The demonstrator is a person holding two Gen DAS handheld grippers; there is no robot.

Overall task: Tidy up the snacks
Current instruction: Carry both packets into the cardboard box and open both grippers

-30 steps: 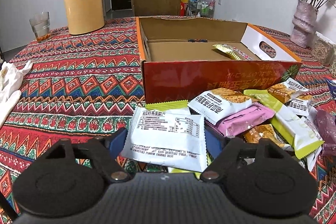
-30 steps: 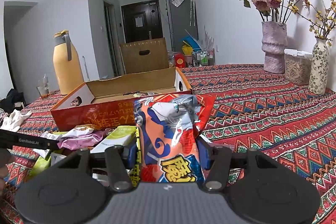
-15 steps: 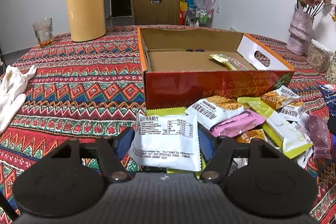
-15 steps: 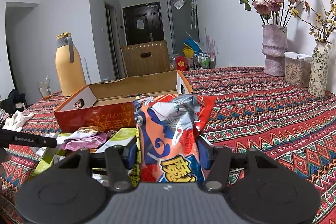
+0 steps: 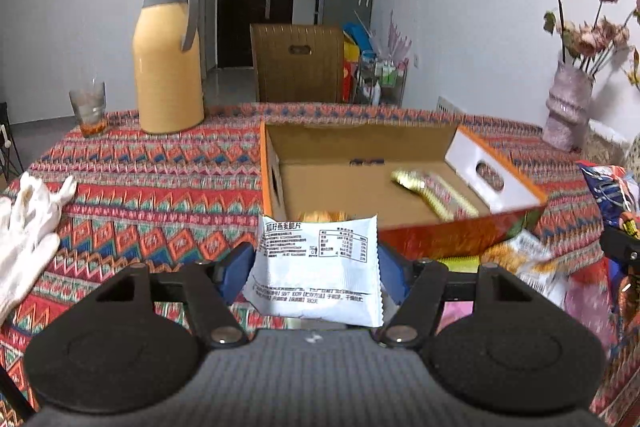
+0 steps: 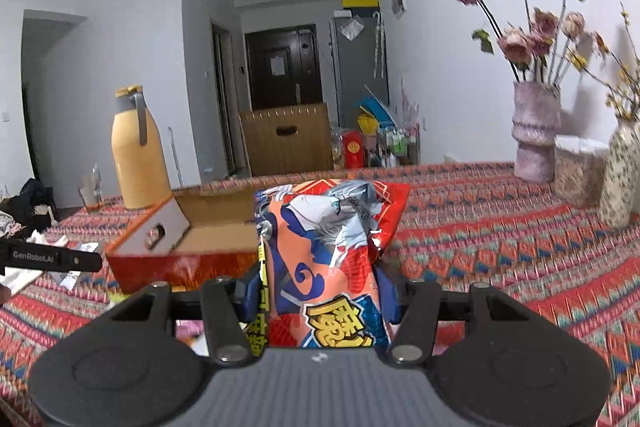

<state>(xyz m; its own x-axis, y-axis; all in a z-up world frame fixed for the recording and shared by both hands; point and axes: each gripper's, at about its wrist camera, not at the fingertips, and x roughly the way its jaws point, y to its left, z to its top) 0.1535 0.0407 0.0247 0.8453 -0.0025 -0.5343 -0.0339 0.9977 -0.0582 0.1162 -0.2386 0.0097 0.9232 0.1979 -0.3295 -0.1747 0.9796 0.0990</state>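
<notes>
While both grippers are raised above the patterned table, each carries one packet. The left gripper has just closed its jaws on one white snack packet, pads pressing its two side edges; the packet lies flat, printed face up, its long axis running away from the camera toward the box. The right gripper stands partly closed, clamped on one red and blue snack bag, held upright, long axis vertical. One open cardboard box holds one gold-ended packet, lying diagonally. Several loose packets lie beside the box, blurred beyond counting.
</notes>
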